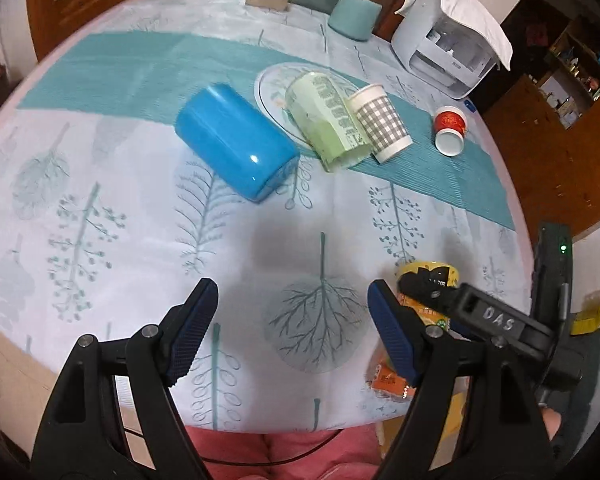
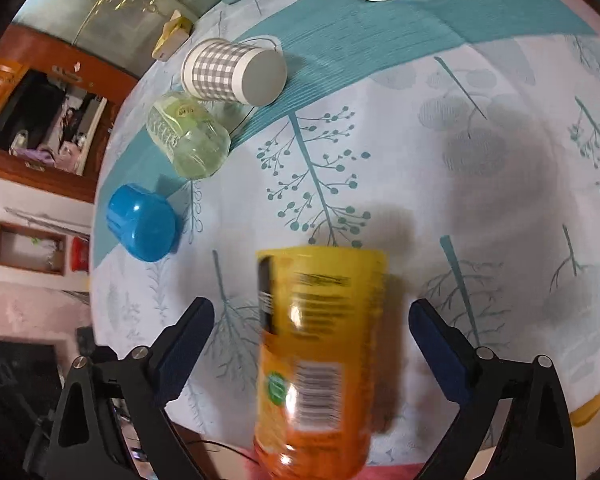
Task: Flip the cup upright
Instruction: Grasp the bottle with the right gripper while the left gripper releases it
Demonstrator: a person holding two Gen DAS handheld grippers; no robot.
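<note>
A yellow-orange cup (image 2: 316,356) lies on its side on the tablecloth between the fingers of my open right gripper (image 2: 314,344); the pads do not touch it. In the left wrist view this cup (image 1: 424,280) lies at the right, mostly hidden behind the right gripper's body (image 1: 496,320). My left gripper (image 1: 292,328) is open and empty above the table's near edge. A blue cup (image 1: 236,144), a green translucent cup (image 1: 326,120), a grey checked paper cup (image 1: 380,120) and a red paper cup (image 1: 450,130) lie on their sides farther back.
A round plate (image 1: 272,84) lies under the green cup on a teal runner (image 1: 112,72). A white appliance (image 1: 452,36) with a cloth and a teal container (image 1: 354,14) stand at the far edge. The table's near edge (image 1: 260,428) is just below the grippers.
</note>
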